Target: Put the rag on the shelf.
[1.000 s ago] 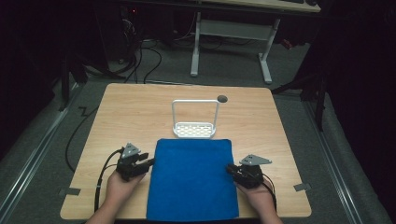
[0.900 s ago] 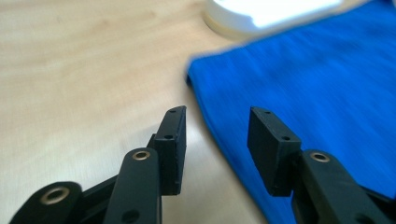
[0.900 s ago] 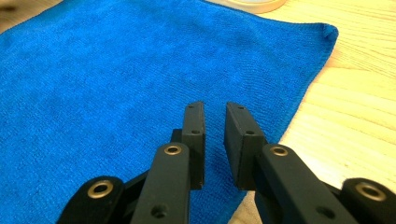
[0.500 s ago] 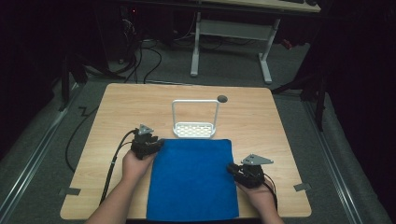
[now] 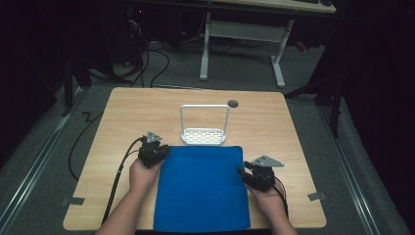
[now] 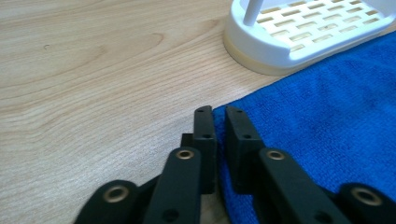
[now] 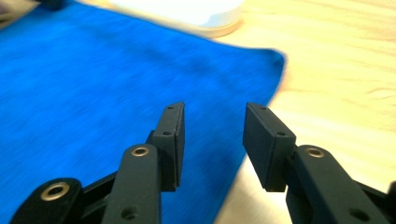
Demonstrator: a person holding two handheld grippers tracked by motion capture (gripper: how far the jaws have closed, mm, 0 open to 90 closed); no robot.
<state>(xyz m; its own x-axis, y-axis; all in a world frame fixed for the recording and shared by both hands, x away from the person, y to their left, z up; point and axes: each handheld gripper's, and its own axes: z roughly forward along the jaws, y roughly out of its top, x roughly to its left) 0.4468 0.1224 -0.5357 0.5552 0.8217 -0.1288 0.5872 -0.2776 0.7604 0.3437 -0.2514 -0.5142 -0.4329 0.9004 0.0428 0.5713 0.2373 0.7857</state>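
Two grippers work a blue cloth [image 5: 203, 188] lying flat on the table [image 5: 122, 117]. Left gripper [image 6: 219, 122], jaws just closing, pinches its far left corner; right gripper [image 7: 212, 126], jaws just opening, straddles the right edge unclamped.

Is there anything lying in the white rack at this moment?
No: in the high view the white rack shows its bare slotted base, standing just beyond the blue cloth.

Blue cloth [image 5: 201, 188] fuzzy, matt; table [image 5: 127, 112] smooth wood; rack [image 5: 204, 136] glossy white plastic.
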